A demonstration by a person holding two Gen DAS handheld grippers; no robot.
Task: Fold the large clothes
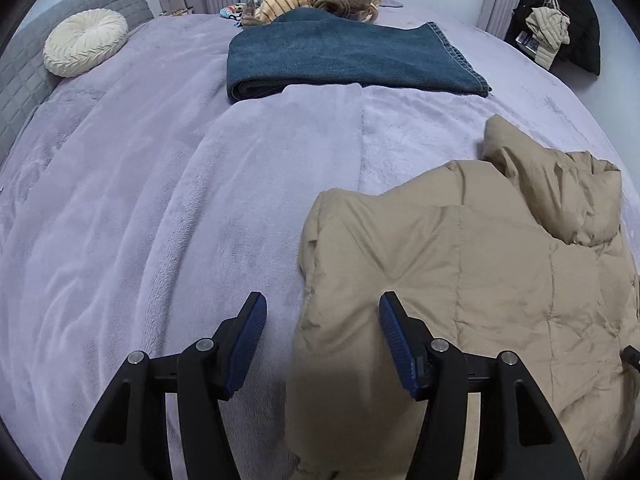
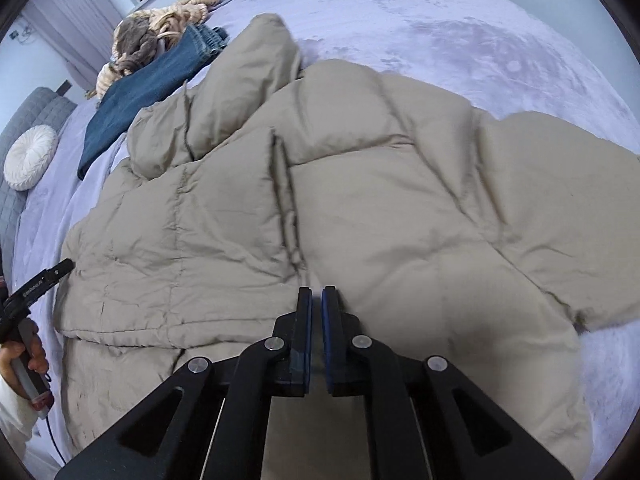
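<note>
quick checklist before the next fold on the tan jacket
1. Jacket lying flat on the bed: not ok, its top is bunched up.
2. Left gripper open at the jacket's edge: ok.
3. Right gripper gripping fabric: cannot tell, it is shut above the jacket.
4. Bare bed beside the jacket: ok.
5. Folded jeans apart from the jacket: ok.

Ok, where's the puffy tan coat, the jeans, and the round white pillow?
Puffy tan coat [image 2: 360, 208]: right wrist view, on its quilted middle.
Jeans [image 1: 340, 60]: left wrist view, on the folded denim's top.
Round white pillow [image 1: 86, 42]: left wrist view, on its pleated centre.
</note>
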